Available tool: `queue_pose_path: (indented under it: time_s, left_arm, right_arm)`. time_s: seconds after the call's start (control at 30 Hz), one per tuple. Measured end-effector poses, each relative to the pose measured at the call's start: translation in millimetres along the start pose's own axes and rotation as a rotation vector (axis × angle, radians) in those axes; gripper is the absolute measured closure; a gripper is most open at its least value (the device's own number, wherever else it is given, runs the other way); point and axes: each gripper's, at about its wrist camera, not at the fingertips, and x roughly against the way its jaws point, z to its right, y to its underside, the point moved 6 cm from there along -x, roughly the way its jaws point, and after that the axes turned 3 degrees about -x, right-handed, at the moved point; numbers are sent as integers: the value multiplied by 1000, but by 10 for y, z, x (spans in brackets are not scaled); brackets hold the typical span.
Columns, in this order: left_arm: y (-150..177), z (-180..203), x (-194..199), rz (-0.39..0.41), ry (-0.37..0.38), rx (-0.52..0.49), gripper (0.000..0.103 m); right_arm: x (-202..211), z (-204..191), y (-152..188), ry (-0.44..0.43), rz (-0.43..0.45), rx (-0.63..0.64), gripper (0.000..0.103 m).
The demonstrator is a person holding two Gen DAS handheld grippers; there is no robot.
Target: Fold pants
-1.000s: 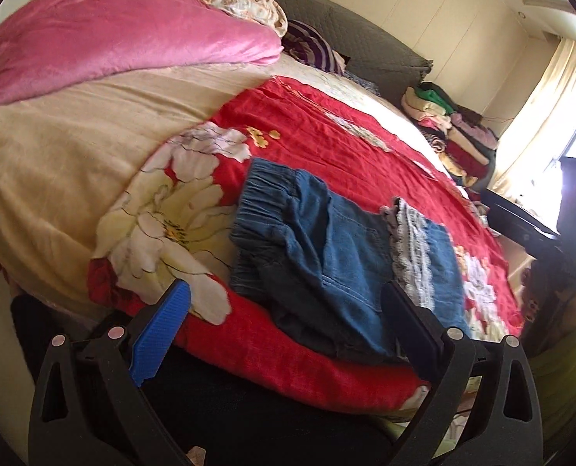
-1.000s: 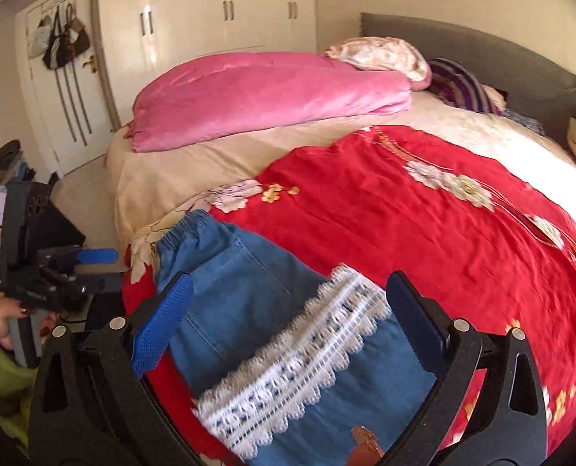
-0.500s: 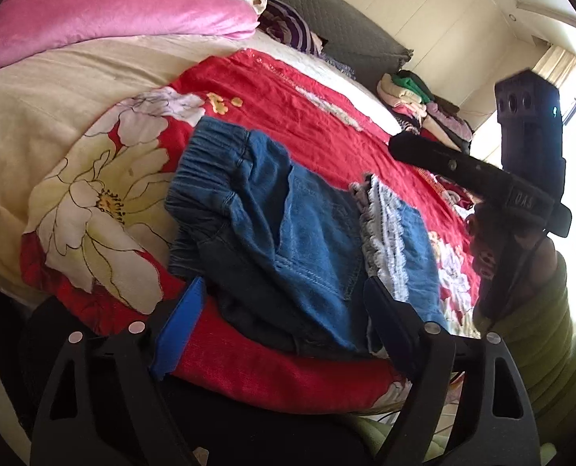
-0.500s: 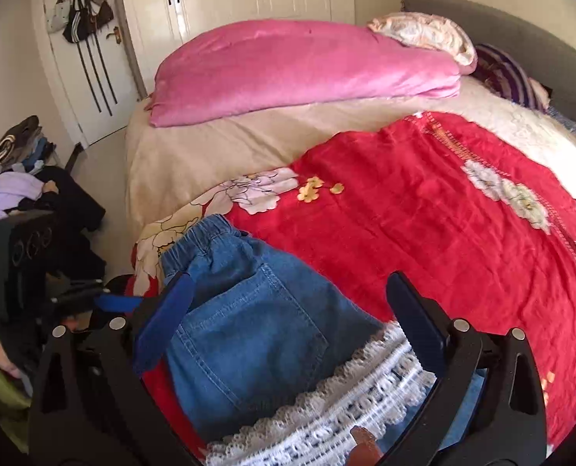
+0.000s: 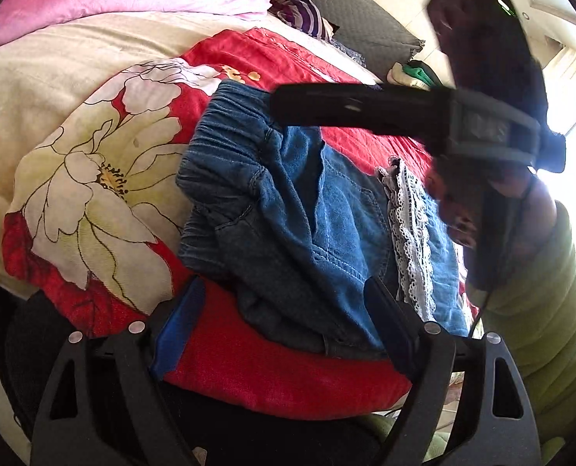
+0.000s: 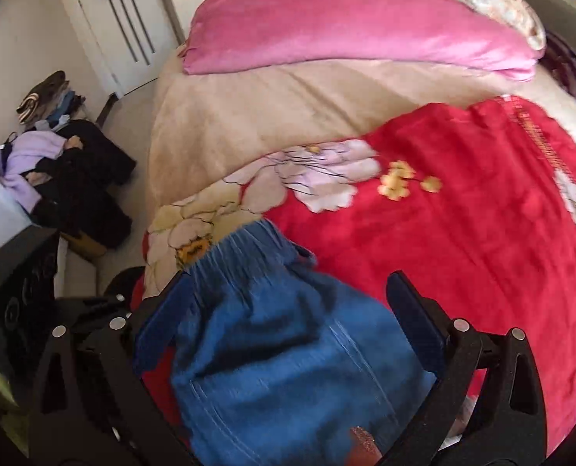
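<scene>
Lying bunched on red blanket [image 5: 272, 380]: blue pants [image 5: 288, 213], lace trim right. My left gripper [image 5: 284, 322] and right gripper [image 6: 288, 314] both spread wide, now closer than before.

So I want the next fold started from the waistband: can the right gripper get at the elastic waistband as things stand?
Probably yes. The right gripper is open, poised just over the pants, and the elastic waistband lies uncovered just ahead of its fingertips, with nothing in between.

- Your left gripper [image 5: 284, 318] is held low and level, its jaws spread wide, nothing between them.
- Your right gripper [image 6: 288, 310] is also spread wide; from the left wrist camera it reaches across above, gripped by your right hand [image 5: 521, 202].
</scene>
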Motion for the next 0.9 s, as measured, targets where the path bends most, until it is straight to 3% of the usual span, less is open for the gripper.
queue_pose_path:
  time_s: [0.13, 0.2, 0.23, 0.3, 0.63, 0.83, 0.9]
  left_arm:
    - [-8, -3, 2, 3, 6, -1, 20]
    - [-25, -6, -14, 2, 7, -2, 20]
    - [-25, -13, -14, 1, 8, -2, 20]
    - [-29, -16, -4, 4, 14, 0, 20]
    - [-102, 115, -26, 27, 33, -5, 7]
    - [-237, 416, -116, 44, 223, 33, 9]
    - [-248, 573, -119, 44, 262, 21, 15]
  right_arm:
    - [-277, -55, -16, -39, -64, 25, 12]
    - [-399, -60, 40, -113, -92, 14, 59]
    - [-420, -54, 61, -143, -95, 2, 60]
    - [-322, -44, 79, -156, -59, 4, 73]
    - [713, 13, 231, -248, 159, -10, 76]
    - [1024, 156, 359, -245, 219, -34, 76]
    - [1094, 212, 421, -241, 230, -42, 76]
